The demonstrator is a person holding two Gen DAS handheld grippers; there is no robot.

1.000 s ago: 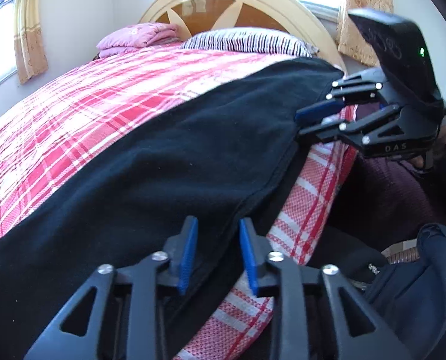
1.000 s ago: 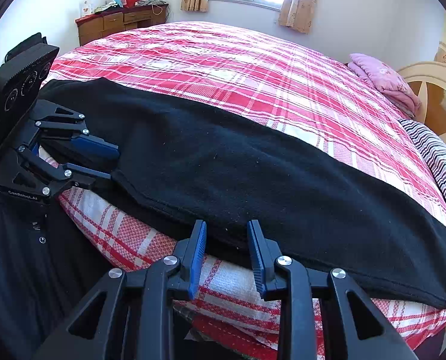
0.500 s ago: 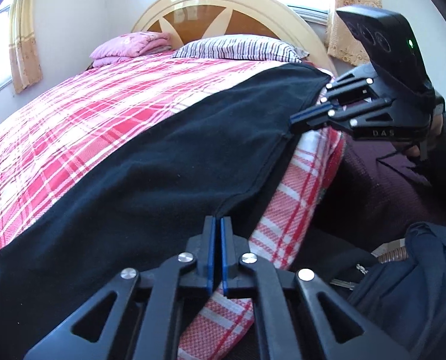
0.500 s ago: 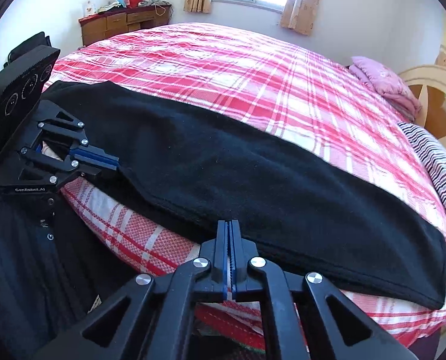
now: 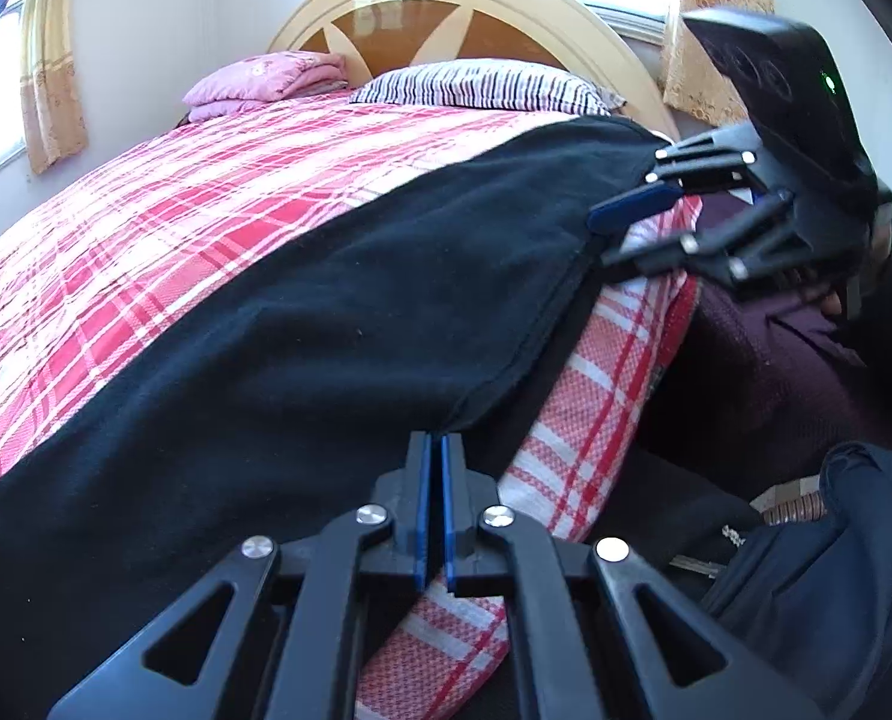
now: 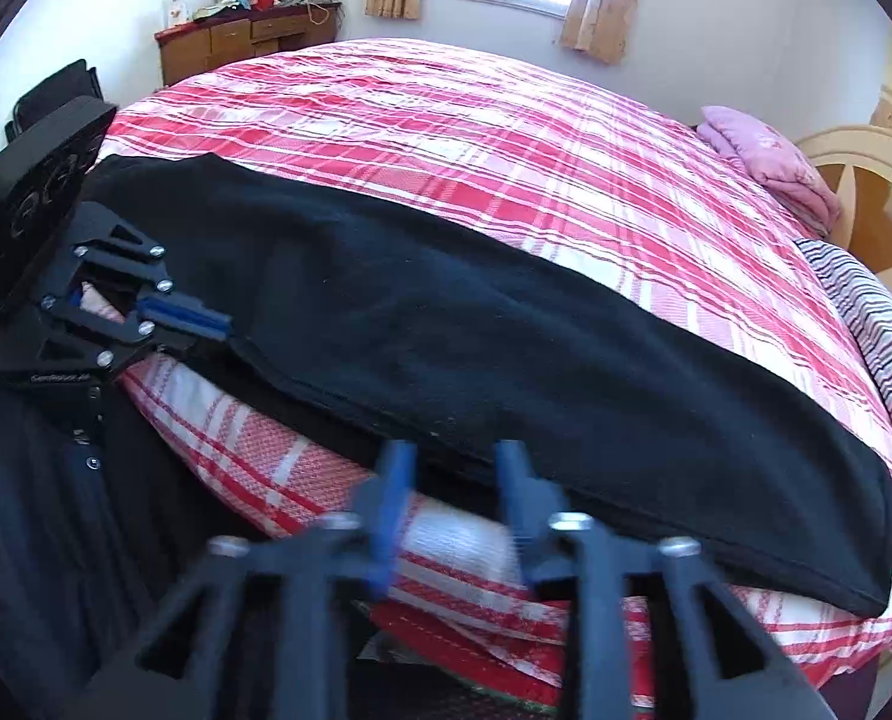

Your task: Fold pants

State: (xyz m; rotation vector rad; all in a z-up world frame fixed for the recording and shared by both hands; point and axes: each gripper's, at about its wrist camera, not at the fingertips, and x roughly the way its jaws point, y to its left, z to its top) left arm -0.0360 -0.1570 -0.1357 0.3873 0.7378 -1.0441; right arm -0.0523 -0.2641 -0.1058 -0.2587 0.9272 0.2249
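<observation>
Right wrist: hand-held gripper point(image 6: 449, 501) angled downward

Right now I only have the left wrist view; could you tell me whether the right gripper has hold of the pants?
Observer: No. The right gripper is opening at the near hem of the pants, with no cloth pinched.
Operator: Does the cloth run on past my left gripper?
Observer: Yes, it continues beyond the left gripper toward the foot of the bed.
Operator: What stands beyond that?
Observer: A wooden dresser against the far wall.
</observation>
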